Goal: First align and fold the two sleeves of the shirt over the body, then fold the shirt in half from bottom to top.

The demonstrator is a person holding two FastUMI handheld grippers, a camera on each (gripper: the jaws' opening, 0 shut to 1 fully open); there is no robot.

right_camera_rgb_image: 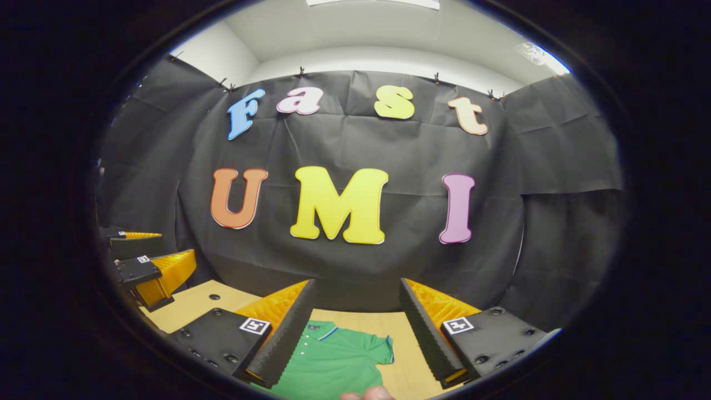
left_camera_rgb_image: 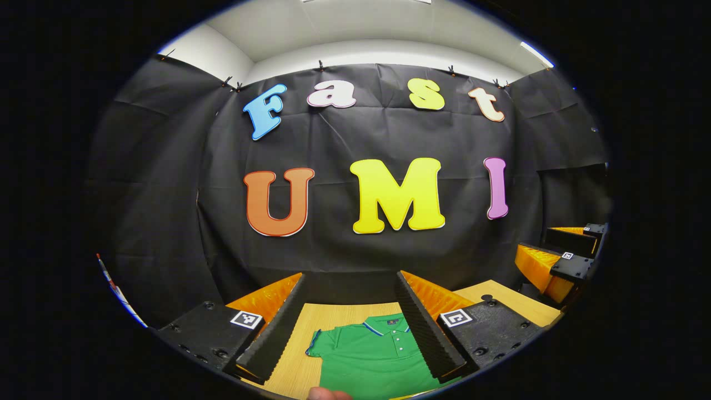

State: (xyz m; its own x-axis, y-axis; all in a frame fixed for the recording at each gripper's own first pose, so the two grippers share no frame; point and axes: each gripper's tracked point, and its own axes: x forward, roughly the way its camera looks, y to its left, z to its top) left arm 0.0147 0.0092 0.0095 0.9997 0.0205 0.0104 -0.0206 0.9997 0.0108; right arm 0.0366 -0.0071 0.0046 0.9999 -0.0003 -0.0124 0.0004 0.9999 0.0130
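Observation:
A green polo shirt (left_camera_rgb_image: 372,355) with a blue-trimmed collar lies flat on the wooden table (left_camera_rgb_image: 333,316), collar toward the wall. In the left gripper view one short sleeve (left_camera_rgb_image: 318,341) spreads out to the left. In the right gripper view the shirt (right_camera_rgb_image: 328,361) shows its other sleeve (right_camera_rgb_image: 380,350) spread to the right. My left gripper (left_camera_rgb_image: 350,276) is open above the shirt's collar end and holds nothing. My right gripper (right_camera_rgb_image: 357,281) is also open and holds nothing, above the shirt's other shoulder. Each gripper appears beside the other: right gripper (left_camera_rgb_image: 555,250), left gripper (right_camera_rgb_image: 153,250).
The black cloth wall (left_camera_rgb_image: 355,250) stands close behind the table's far edge. A fingertip of the person (left_camera_rgb_image: 328,394) pokes in at the bottom of the left gripper view, and another fingertip (right_camera_rgb_image: 369,394) at the bottom of the right gripper view. Bare table (right_camera_rgb_image: 194,303) lies beside the shirt.

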